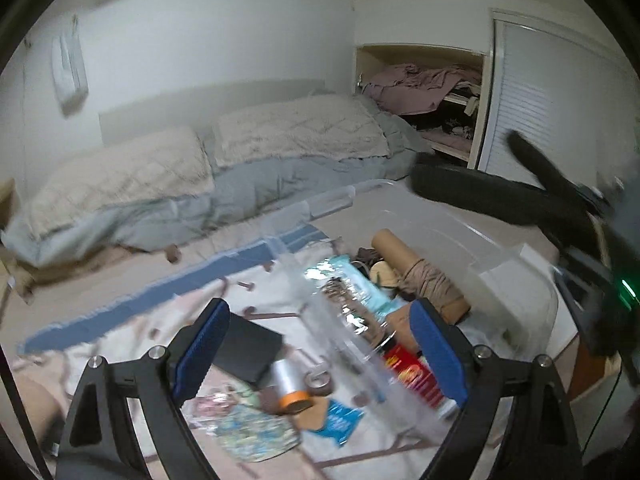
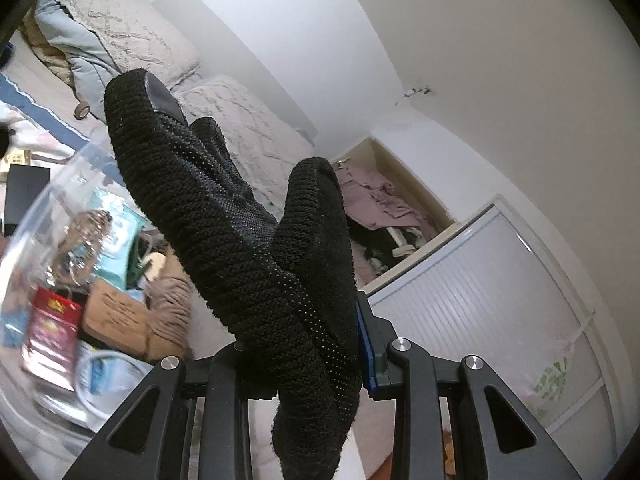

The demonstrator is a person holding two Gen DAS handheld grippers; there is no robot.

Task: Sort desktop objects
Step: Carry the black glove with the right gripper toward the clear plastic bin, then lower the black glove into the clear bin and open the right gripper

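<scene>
The right tool (image 2: 312, 364) clenches a black glove (image 2: 240, 240); carry it over the clear bin (image 1: 480, 236) before releasing. The left tool (image 1: 320, 344) hangs released, empty.

No text, label or number is legible; the red packet's (image 1: 414, 376) print is blurred.

Bedroom in a home. Ahead of the claw: a bed (image 1: 120, 276) with two quilted pillows (image 1: 300, 128) and a grey-blue duvet (image 1: 256, 188). Ahead and right: an open closet (image 1: 424, 92) holding crumpled clothes, beside a white louvred sliding door (image 1: 536, 104).
</scene>
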